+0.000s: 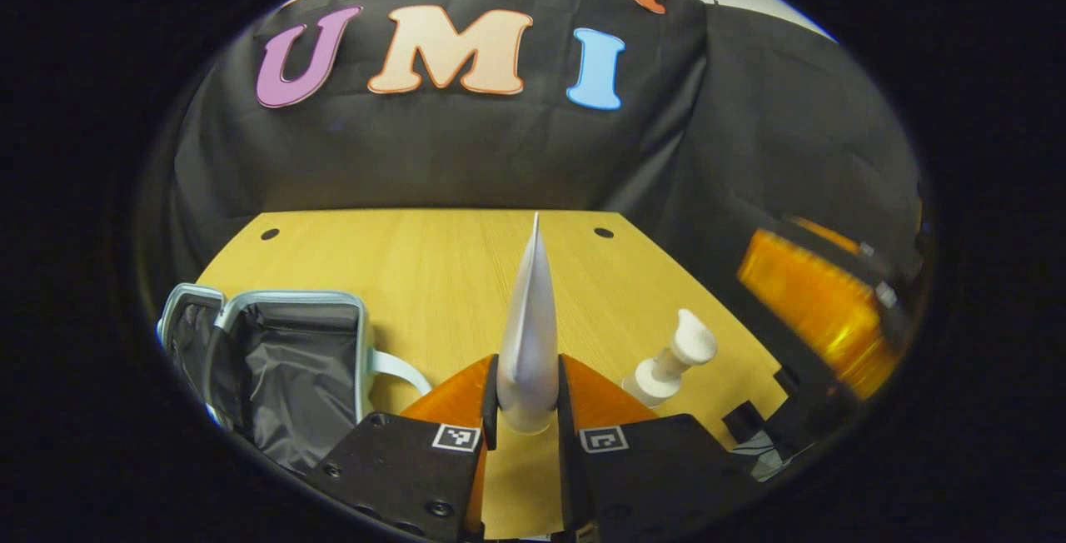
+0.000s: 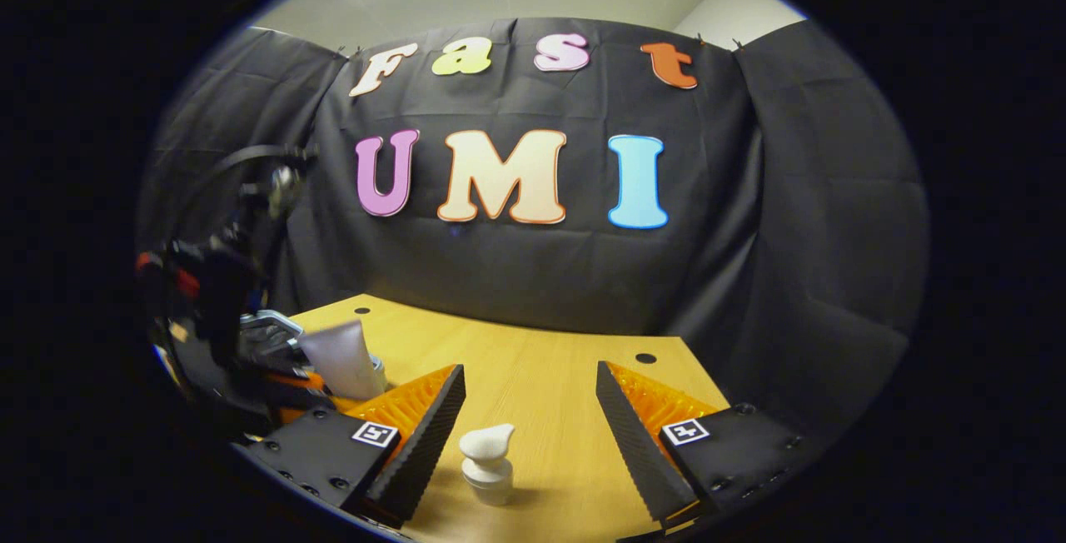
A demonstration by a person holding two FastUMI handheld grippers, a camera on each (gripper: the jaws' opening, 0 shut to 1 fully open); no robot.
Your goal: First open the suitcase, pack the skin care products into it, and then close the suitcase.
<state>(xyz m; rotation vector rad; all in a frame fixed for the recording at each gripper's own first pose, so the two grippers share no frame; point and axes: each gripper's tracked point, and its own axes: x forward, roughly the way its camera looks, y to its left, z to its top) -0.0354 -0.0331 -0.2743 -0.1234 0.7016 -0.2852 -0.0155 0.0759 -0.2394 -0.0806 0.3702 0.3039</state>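
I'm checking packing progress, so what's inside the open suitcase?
Only dark lining shows inside the suitcase. Its lower part is hidden behind the left gripper, which holds the white tube. The pump bottle stands on the table.

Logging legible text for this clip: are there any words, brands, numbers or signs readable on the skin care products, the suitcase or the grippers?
None can be read.
Tube, held in the left gripper: no print visible.
Pump bottle in front of the right gripper: plain, no text visible.
Suitcase: no brand or label visible.
Marker squares on both grippers: black-and-white coded patterns, not words.
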